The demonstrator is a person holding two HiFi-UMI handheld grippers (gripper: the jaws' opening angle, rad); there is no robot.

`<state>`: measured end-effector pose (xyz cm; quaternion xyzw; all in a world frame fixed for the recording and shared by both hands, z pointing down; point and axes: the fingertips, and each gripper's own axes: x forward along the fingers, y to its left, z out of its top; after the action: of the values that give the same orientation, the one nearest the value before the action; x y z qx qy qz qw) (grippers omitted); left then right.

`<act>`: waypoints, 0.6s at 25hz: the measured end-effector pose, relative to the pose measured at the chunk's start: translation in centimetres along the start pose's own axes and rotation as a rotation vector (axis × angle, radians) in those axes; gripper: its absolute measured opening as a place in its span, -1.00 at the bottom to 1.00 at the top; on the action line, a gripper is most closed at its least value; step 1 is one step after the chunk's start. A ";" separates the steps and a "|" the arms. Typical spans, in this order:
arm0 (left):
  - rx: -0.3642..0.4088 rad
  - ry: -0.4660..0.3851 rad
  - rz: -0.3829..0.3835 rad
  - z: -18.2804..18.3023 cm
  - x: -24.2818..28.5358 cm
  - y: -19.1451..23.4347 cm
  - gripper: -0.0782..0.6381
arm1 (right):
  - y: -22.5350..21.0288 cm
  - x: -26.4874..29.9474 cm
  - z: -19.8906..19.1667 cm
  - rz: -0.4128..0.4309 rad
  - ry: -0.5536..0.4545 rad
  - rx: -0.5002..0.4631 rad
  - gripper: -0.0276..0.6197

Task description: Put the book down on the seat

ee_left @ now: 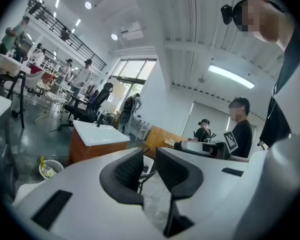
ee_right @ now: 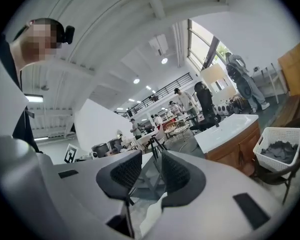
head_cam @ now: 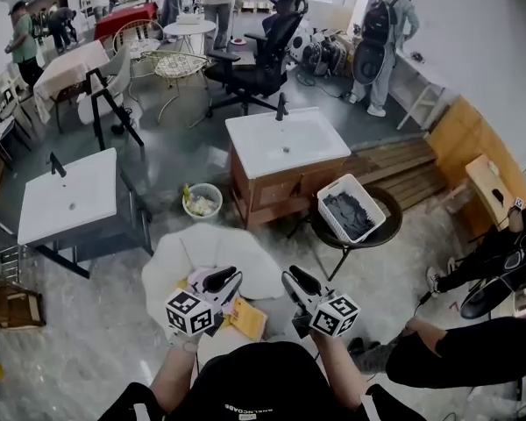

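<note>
A yellow book [head_cam: 246, 317] lies flat on the white round seat [head_cam: 202, 253], near the seat's front edge. My left gripper [head_cam: 227, 277] hovers just above and to the left of the book, its jaws a little apart with nothing between them. The same gripper [ee_left: 150, 167] points out across the room, with floor showing through its gap. My right gripper [head_cam: 294, 280] hangs to the right of the seat, past its edge, also open and empty. In its own view, the right gripper [ee_right: 151, 167] shows only distant tables between its pads.
A wooden cabinet with a white sink top [head_cam: 285, 143] stands behind the seat. A white basket [head_cam: 351, 209] of dark items rests on a round stool to the right. A small bin [head_cam: 202, 201] and a white sink table [head_cam: 68, 196] are at the left. Seated people [head_cam: 473, 349] are close on the right.
</note>
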<state>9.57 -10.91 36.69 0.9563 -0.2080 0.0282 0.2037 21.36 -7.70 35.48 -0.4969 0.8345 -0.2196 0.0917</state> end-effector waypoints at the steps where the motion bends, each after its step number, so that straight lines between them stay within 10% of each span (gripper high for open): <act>1: 0.005 -0.001 -0.005 0.1 0.3 -0.3 -0.54 | -0.2 -0.5 0.4 -0.007 -0.018 -0.005 -0.49; 15: 0.065 -0.003 -0.066 2.2 3.4 -2.7 -0.54 | -2.7 -4.8 3.2 -0.092 -0.111 -0.052 -0.49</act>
<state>13.70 -10.86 34.16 0.9687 -0.1759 0.0267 0.1731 27.05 -5.57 33.58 -0.5482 0.8100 -0.1737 0.1148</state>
